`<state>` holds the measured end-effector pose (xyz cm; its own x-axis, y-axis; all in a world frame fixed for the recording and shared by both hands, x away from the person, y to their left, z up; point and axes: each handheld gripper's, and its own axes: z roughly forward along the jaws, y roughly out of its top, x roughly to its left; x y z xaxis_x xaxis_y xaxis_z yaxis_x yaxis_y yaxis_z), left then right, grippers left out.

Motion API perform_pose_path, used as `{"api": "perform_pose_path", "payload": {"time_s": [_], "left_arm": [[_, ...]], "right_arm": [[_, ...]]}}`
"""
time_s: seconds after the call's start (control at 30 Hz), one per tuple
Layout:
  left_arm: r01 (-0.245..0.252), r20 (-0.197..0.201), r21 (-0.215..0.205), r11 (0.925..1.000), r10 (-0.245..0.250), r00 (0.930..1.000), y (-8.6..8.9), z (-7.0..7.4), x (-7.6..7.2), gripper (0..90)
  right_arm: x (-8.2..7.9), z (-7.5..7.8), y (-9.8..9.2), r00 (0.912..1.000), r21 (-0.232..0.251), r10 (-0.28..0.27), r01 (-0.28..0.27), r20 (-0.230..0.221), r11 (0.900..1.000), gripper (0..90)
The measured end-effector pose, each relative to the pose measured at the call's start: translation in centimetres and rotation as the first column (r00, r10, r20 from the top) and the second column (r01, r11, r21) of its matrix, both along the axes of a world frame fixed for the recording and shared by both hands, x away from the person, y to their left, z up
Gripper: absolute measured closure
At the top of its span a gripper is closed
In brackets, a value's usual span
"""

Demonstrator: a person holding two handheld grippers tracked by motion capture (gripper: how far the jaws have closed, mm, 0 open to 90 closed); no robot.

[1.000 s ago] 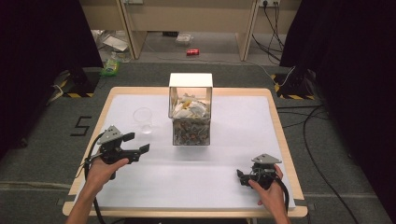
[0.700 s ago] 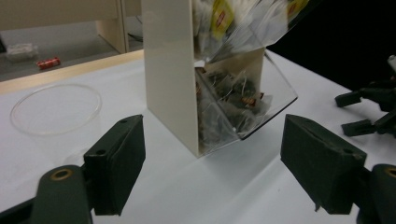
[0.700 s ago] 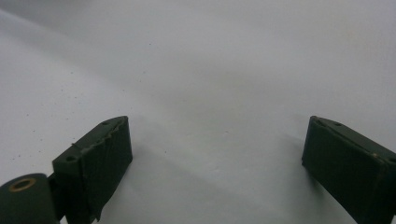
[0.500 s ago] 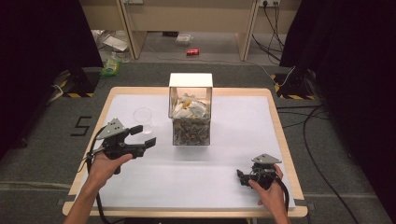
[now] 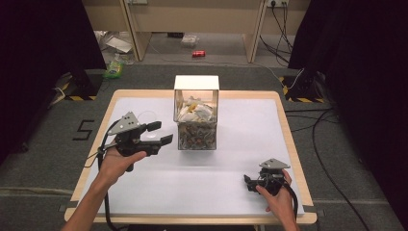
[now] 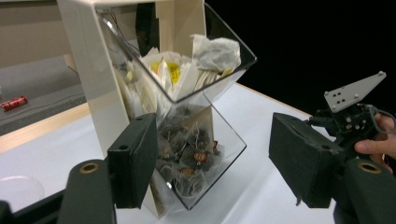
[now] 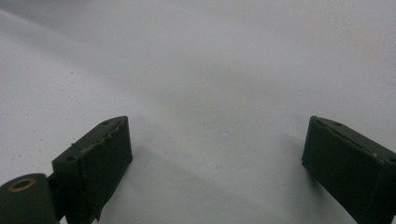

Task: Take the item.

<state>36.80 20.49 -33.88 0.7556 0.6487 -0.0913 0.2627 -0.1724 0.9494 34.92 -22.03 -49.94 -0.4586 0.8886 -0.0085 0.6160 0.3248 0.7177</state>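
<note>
A clear box (image 5: 196,115) with a white back stands mid-table, white tea bags in its upper part and dark ones (image 6: 189,154) below. My left gripper (image 5: 161,133) is held above the table just left of the box, open and empty, its jaws pointing at the box. In the left gripper view the box (image 6: 187,84) sits between and beyond the open gripper (image 6: 219,163). My right gripper (image 5: 248,183) rests low near the table's front right, open, with bare white tabletop (image 7: 210,93) between its fingers (image 7: 98,154).
A clear glass (image 5: 146,117) stands on the white tabletop (image 5: 250,134) behind the left gripper; its rim (image 6: 18,191) shows low left in the left gripper view. A red can (image 5: 198,53) and a green item (image 5: 114,67) lie on the floor beyond. Cables (image 5: 317,125) run at right.
My left gripper has risen and moved right and forward, toward the clear box. The right gripper has stayed in place.
</note>
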Motion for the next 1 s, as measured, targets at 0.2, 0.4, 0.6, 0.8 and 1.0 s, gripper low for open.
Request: {"api": "perform_pose_path", "payload": {"time_s": [0.2,0.4,0.6,0.8,1.0], "left_arm": [[0.025,0.02,0.013,0.9996,-0.025,0.9995,-1.2,1.1,0.4,36.7],[0.027,0.026,0.004,0.9996,-0.028,0.9993,-2.2,2.0,1.1,39.2],[0.022,0.033,0.011,0.9997,-0.023,0.9992,-3.4,2.7,2.0,42.5],[0.02,0.031,0.032,0.9993,-0.021,0.9993,-4.7,3.2,3.0,44.5],[0.008,0.018,0.048,0.9988,-0.009,0.9998,-5.7,3.4,4.3,46.2]], "right_arm": [[0.0,0.0,0.0,1.0,0.0,0.0,0.0,0.0,1.0,8.8],[0.0,0.0,0.0,1.0,0.0,0.0,0.0,0.0,1.0,8.7],[0.0,0.0,0.0,1.0,0.001,-0.001,0.001,-0.001,1.0,8.7],[0.0,0.0,0.0,1.0,0.001,0.0,0.0,-0.003,1.0,8.7],[0.0,0.0,0.0,1.0,0.001,0.0,0.0,-0.003,1.0,8.7]]}}
